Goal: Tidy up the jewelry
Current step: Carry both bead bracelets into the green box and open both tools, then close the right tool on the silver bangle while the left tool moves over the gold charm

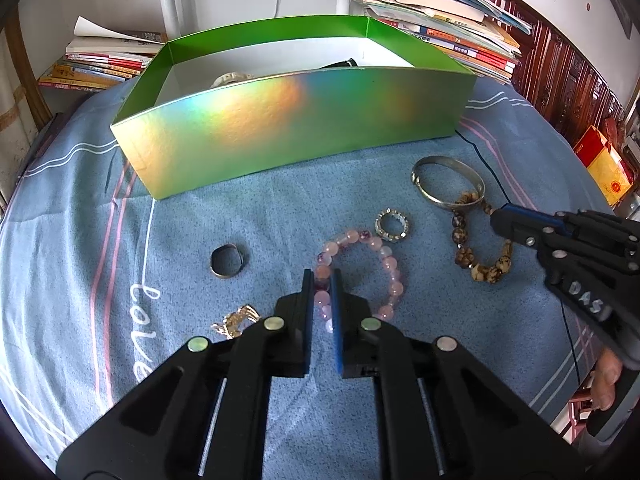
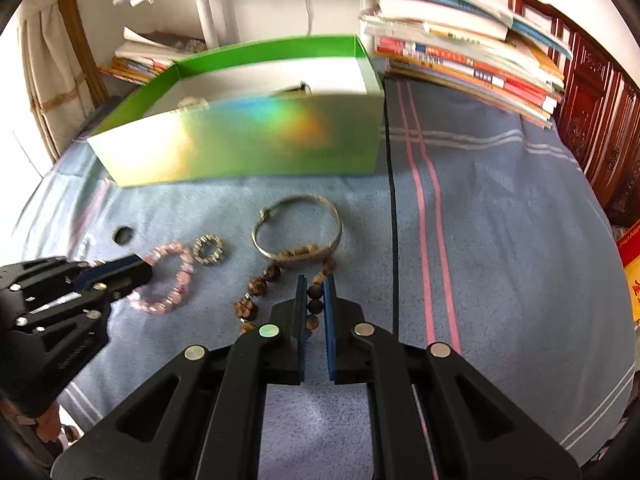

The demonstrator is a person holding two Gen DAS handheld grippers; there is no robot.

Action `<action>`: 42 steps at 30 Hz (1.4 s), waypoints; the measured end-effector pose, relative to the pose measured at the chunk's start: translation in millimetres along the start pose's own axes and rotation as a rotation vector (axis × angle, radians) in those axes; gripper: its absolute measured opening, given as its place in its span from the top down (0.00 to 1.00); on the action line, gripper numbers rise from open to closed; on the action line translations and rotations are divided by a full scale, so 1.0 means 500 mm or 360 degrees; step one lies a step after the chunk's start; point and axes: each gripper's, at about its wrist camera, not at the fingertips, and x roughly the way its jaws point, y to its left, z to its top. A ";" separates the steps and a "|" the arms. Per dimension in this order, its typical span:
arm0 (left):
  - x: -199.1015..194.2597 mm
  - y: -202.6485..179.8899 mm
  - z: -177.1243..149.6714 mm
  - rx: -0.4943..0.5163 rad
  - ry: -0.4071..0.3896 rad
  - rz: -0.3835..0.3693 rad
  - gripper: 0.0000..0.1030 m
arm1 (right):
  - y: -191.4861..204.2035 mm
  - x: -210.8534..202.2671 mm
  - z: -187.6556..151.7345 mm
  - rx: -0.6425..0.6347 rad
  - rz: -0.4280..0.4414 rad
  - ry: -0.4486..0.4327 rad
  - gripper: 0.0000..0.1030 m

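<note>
My left gripper [image 1: 322,276] is shut on the near side of a pink bead bracelet [image 1: 390,268] that lies on the blue cloth; beads sit between its pads. The right wrist view shows this gripper [image 2: 144,270] at the left. My right gripper [image 2: 315,280] is shut on a brown bead bracelet [image 2: 256,286], whose far end overlaps a silver bangle [image 2: 300,199]. The left wrist view has the right gripper [image 1: 496,218] at that bracelet [image 1: 464,256], next to the bangle [image 1: 440,160]. Behind stands an open shiny green box [image 1: 280,128] holding a pale bracelet and a dark item.
On the cloth lie a sparkly ring [image 1: 380,226], a dark ring [image 1: 216,270] and a gold piece [image 1: 236,320]. Book stacks [image 1: 460,28] flank the box at both back corners. A black cable [image 2: 392,200] runs past the box. Carved wooden furniture [image 2: 600,120] and a red-yellow carton [image 1: 604,168] stand right.
</note>
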 end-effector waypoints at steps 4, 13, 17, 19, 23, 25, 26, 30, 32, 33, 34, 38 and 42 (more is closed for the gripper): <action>-0.031 0.008 0.010 -0.0011 -0.0059 0.0018 0.92 | 0.001 -0.043 0.023 -0.0001 0.0044 -0.0091 0.92; -0.109 0.030 0.049 -0.0026 -0.0206 0.0029 0.92 | 0.007 -0.124 0.082 -0.0037 0.0021 -0.0298 0.92; -0.135 0.050 0.084 -0.0036 -0.0242 0.0000 0.92 | 0.009 -0.135 0.114 -0.0059 0.0028 -0.0350 0.92; -0.156 0.061 0.116 -0.0025 -0.0288 0.0010 0.92 | 0.013 -0.143 0.145 -0.0067 0.0041 -0.0397 0.92; -0.186 0.076 0.185 0.0008 -0.0390 0.0079 0.92 | 0.024 -0.153 0.214 -0.0078 0.0031 -0.0492 0.92; -0.181 0.090 0.228 0.0006 -0.0407 0.0104 0.92 | 0.027 -0.147 0.249 -0.0072 0.0015 -0.0522 0.92; -0.172 0.098 0.246 0.0004 -0.0407 0.0114 0.92 | 0.028 -0.140 0.266 -0.0063 0.0009 -0.0532 0.92; -0.097 0.146 0.288 -0.0080 -0.0320 0.0180 0.92 | 0.024 -0.083 0.313 -0.0022 -0.0019 -0.0486 0.92; -0.058 0.171 0.294 -0.0128 -0.0258 0.0198 0.92 | 0.017 -0.042 0.323 0.0006 -0.0024 -0.0423 0.92; -0.041 0.181 0.296 -0.0145 -0.0233 0.0206 0.92 | 0.014 -0.018 0.325 0.0018 -0.0033 -0.0384 0.92; -0.022 0.189 0.295 -0.0159 -0.0202 0.0213 0.92 | 0.011 0.004 0.324 0.0027 -0.0038 -0.0346 0.92; 0.016 0.202 0.283 -0.0189 -0.0144 0.0238 0.81 | 0.000 0.049 0.306 0.0054 -0.0033 -0.0268 0.86; -0.023 0.185 0.254 -0.0134 -0.0232 0.0305 0.58 | -0.011 -0.002 0.267 0.0078 0.0041 -0.0328 0.75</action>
